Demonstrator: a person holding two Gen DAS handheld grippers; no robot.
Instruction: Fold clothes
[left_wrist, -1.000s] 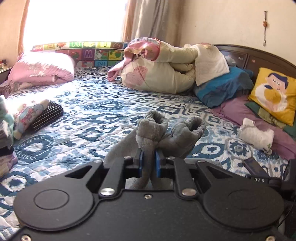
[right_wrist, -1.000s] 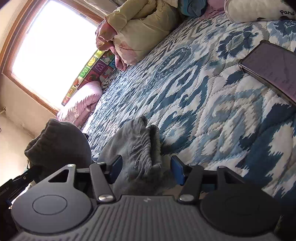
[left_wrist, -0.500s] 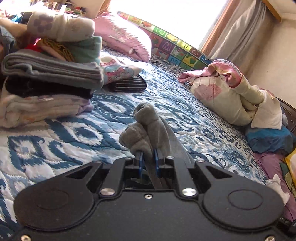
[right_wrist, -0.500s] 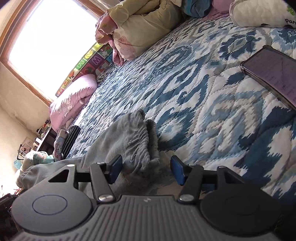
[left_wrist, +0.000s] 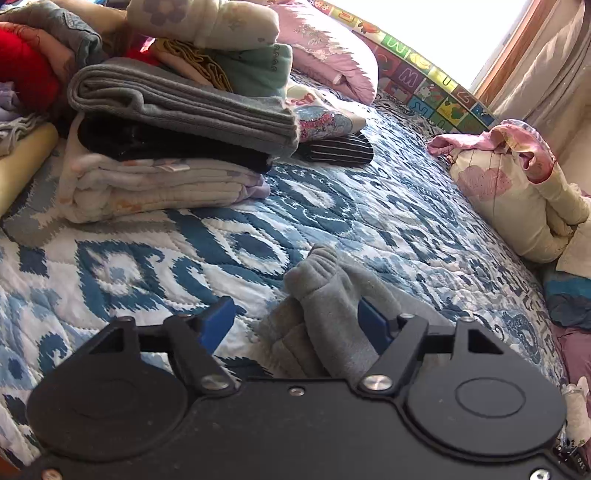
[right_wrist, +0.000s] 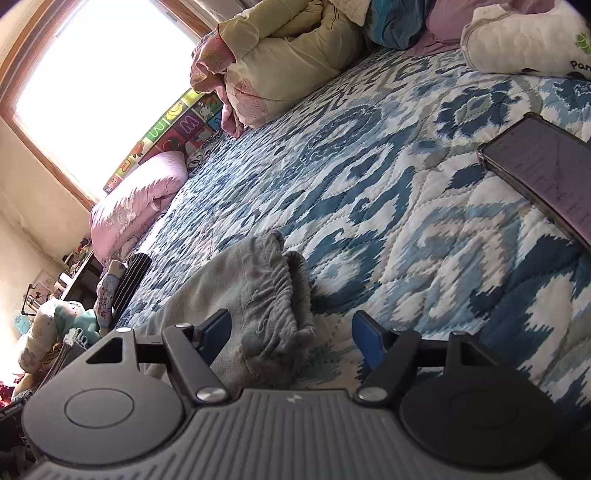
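Note:
A grey fleece garment (left_wrist: 325, 295) lies on the blue patterned quilt (left_wrist: 147, 258). In the left wrist view its bunched end sits between the fingers of my left gripper (left_wrist: 295, 325), which is open; the cloth rests against the right finger. In the right wrist view the garment's gathered waistband (right_wrist: 273, 295) lies between the open fingers of my right gripper (right_wrist: 291, 332), touching neither pad. The garment stretches away to the left behind the left finger.
A stack of folded clothes (left_wrist: 166, 122) stands at the left of the bed. A black striped item (left_wrist: 336, 149) lies beside it. Rolled bedding (left_wrist: 517, 192) and pillows sit far right. A phone (right_wrist: 543, 173) lies on the quilt at right.
My left gripper swung left toward the clothes stack, came down to the quilt and opened, letting go of the grey garment. My right gripper stayed open over the waistband.

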